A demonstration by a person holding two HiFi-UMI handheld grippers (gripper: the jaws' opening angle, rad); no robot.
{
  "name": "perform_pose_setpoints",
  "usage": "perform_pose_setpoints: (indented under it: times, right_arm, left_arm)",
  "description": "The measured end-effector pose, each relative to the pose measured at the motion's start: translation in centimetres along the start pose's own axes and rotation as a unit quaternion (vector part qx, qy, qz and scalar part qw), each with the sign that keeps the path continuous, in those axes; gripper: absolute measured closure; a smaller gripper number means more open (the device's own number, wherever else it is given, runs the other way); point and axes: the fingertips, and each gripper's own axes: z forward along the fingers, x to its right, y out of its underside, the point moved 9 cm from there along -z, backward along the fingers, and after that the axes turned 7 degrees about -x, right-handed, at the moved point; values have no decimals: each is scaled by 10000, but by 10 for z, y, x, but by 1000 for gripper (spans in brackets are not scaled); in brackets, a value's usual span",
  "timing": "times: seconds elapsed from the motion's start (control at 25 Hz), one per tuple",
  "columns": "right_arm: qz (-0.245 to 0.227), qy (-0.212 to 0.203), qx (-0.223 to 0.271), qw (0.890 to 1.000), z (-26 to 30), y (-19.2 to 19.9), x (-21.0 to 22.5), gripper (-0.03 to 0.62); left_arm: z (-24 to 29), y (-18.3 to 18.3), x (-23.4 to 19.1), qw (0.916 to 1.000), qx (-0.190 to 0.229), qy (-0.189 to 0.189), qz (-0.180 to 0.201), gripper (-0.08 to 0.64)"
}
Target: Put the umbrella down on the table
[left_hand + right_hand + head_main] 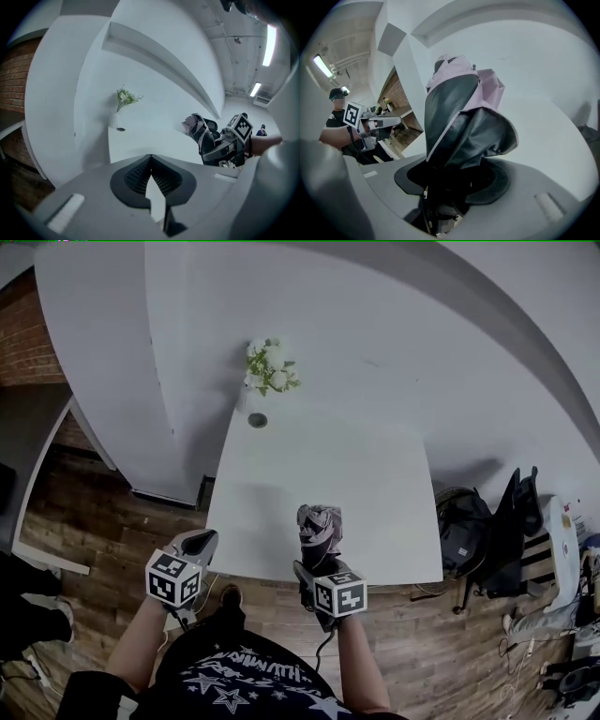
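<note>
Right gripper [454, 187]: jaws clamped on the lower end of the folded umbrella and held wide by it.
Umbrella [320, 526]: grey and pale pink, bunched, standing up from the right gripper over the near edge of the white table [375, 474].
Left gripper [151, 161]: jaws closed together, nothing between them, near the table's near left corner.
Flowers [269, 367]: at the table's far edge.

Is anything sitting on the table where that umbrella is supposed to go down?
Nothing visible. The umbrella, held in the right gripper, is over the bare near part of the table. Only the flowers and a small dark disc are on it, both at the far end.
</note>
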Motion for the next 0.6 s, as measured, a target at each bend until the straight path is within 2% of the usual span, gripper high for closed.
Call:
perform_pose_setpoints:
  times: [0.16, 0.32, 0.44, 0.6]
  right_arm:
    - [-639, 211, -305, 9973, 26, -31, 0, 359]
    - [-1444, 368, -729, 9861, 49, -54, -5, 359]
    - [-2101, 394, -1013, 9716, 69, -68, -11, 359]
    - [-3008, 440, -1500, 9408, 97, -86, -20, 359]
  left_arm:
    - [15, -12, -22, 9999, -46, -74, -89, 555]
    - [26, -18, -39, 9998, -81, -68, -182, 555]
    - [33, -21, -56, 9995, -80, -118, -272, 556]
    - [39, -24, -78, 9990, -54, -216, -397, 557]
